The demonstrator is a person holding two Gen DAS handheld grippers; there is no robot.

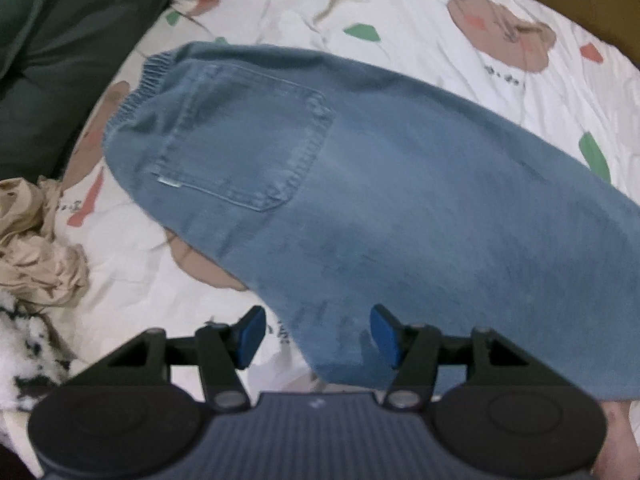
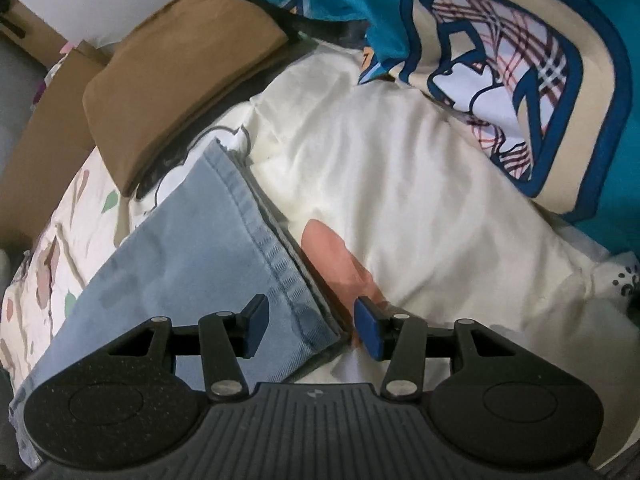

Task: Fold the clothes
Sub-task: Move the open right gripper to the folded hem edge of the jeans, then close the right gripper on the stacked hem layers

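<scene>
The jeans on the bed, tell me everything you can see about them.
The jeans are light blue denim with a gathered elastic waistband and a stitched back pocket facing up. They lie flat on the printed bedsheet, apparently folded lengthwise, with the hem showing double stitching. The open left gripper and right gripper straddle the fabric edge, fingers not pressing it.

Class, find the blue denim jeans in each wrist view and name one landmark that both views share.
Left wrist view: blue denim jeans fill the centre, back pocket left of centre.
Right wrist view: the jeans' hemmed leg end lies lower left.
Shared landmark: the white printed bedsheet beneath them.
</scene>
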